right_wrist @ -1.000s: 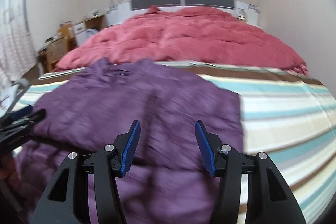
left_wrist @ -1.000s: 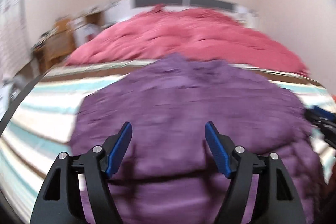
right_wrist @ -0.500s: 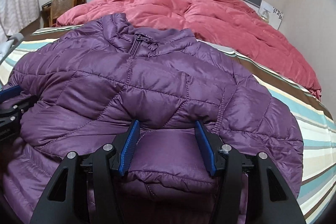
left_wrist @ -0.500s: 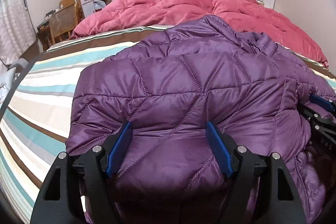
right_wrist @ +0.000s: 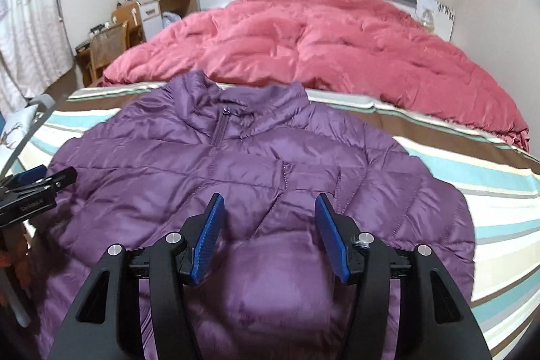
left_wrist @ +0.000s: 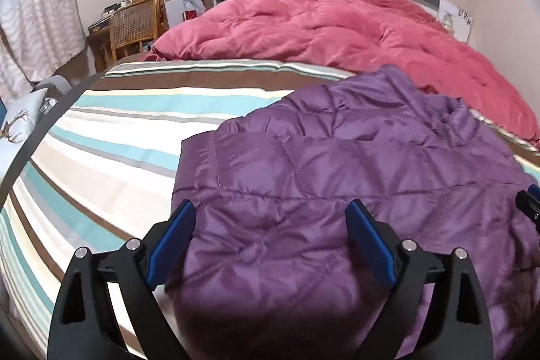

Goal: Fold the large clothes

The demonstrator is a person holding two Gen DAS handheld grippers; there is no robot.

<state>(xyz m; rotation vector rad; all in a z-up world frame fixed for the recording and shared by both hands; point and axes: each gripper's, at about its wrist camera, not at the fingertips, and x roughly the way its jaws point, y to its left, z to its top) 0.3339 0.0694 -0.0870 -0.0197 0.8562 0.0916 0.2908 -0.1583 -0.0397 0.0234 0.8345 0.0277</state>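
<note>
Only faint white lettering shows on the left gripper (right_wrist: 50,179) body, too small to read.

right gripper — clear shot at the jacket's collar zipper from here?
Probably yes. The right gripper is open over the jacket, and the zipper lies exposed ahead with only quilted fabric between. The left gripper sits off to the side.

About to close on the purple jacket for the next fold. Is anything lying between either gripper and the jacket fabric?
Nothing visible does. The left gripper and right gripper both stand open right over the purple jacket, with only its own fabric between their fingers.
</note>
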